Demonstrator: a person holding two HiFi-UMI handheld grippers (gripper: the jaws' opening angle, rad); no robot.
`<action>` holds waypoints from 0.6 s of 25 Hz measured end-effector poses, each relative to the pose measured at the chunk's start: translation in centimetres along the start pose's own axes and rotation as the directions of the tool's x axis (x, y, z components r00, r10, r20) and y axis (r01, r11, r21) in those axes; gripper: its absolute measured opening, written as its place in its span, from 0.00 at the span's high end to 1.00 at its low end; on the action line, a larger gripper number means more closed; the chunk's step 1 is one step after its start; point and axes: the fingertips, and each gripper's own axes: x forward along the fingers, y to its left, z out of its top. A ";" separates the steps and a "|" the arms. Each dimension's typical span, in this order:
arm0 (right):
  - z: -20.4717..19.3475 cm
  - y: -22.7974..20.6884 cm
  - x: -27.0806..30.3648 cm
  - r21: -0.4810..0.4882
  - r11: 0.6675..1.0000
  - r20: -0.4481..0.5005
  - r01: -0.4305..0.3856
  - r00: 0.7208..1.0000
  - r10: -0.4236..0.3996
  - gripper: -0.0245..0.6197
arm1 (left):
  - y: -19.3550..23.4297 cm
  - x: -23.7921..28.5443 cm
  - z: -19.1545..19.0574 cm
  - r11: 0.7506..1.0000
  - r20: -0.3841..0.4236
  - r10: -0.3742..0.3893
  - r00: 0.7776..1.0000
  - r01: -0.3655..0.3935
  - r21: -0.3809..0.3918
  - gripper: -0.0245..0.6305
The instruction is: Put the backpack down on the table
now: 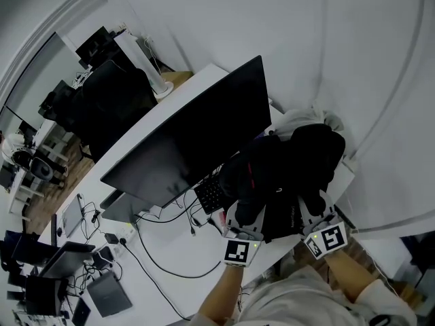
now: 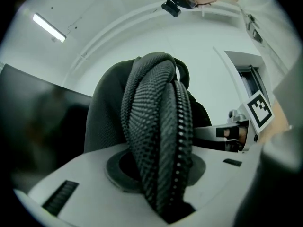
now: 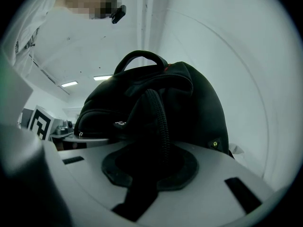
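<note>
A black backpack (image 1: 299, 161) rests upright on the near right corner of the white table (image 1: 170, 270), against the wall. My left gripper (image 1: 243, 216) reaches level into its left side, with a mesh shoulder strap (image 2: 161, 141) lying across one pad (image 2: 120, 171). A gap shows between strap and the other jaw, so the jaws are open. My right gripper (image 1: 309, 212) is at the bag's right side. A dark strap (image 3: 158, 126) crosses its pad (image 3: 184, 169), again with a gap to the other jaw. The bag's body (image 3: 189, 108) and top handle (image 3: 142, 56) fill that view.
A large dark monitor (image 1: 197, 134) stands left of the bag, with a black keyboard (image 1: 211, 194) below it. Cables (image 1: 163, 267) trail over the table. White cloth (image 1: 306, 117) lies behind the bag. More desks and chairs (image 1: 41, 161) are at the far left.
</note>
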 end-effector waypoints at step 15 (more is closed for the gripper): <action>-0.7 3.5 -5.5 -0.032 0.997 -0.033 0.064 0.997 -0.065 0.86 | -3.3 -5.5 -0.5 0.994 -0.032 -0.104 0.994 0.105 0.027 0.76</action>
